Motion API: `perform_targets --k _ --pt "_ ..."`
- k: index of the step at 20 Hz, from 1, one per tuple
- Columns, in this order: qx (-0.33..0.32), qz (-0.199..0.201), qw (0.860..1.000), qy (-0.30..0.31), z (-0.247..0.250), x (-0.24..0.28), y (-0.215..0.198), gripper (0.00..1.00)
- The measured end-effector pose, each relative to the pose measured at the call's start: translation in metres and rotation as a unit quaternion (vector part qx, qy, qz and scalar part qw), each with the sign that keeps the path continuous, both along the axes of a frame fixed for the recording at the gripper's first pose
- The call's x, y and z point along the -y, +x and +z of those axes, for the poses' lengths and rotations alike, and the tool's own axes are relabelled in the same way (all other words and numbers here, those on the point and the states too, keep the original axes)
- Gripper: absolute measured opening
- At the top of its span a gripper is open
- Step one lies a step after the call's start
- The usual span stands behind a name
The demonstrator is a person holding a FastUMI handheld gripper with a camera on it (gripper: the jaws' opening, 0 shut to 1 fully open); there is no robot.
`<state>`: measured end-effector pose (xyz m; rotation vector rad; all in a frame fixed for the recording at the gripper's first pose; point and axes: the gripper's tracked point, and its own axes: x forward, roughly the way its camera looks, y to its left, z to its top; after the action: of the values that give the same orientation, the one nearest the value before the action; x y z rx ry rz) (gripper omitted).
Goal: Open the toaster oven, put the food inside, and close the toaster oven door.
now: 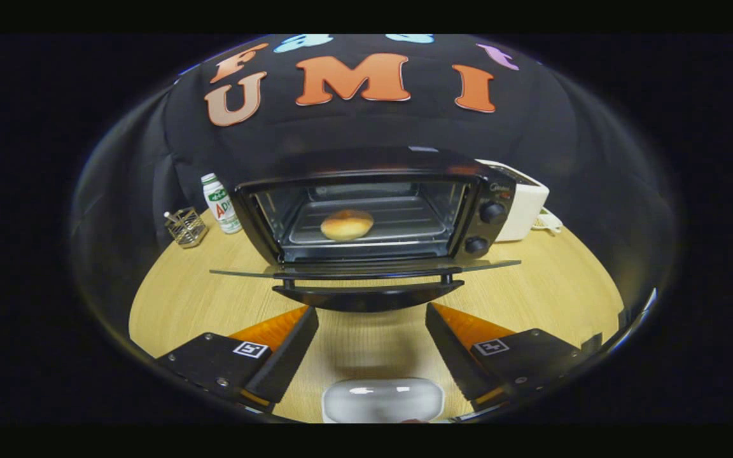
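A black toaster oven stands on the wooden table ahead of my fingers. Its glass door hangs fully open and lies flat, with the dark handle at its front edge. A round bread bun rests on the wire rack inside the oven. My gripper is open, its fingers spread wide just below and in front of the door handle, touching nothing. Two control knobs sit on the oven's right panel.
A white bottle with a green label and a small wire holder stand left of the oven. A white appliance sits behind its right side. An empty white dish lies on the table between my fingers.
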<state>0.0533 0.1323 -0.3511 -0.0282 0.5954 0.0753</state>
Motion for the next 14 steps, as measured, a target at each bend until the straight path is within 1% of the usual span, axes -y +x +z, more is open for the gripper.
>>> perform_targets --k 4,10,14 --pt "0.031 0.001 1.0 -0.006 0.026 -0.003 0.027 1.0" --pt "0.061 -0.006 0.998 -0.008 0.05 -0.01 0.072 1.0" --pt "0.067 -0.011 0.998 -0.005 0.058 -0.01 0.08 1.0"
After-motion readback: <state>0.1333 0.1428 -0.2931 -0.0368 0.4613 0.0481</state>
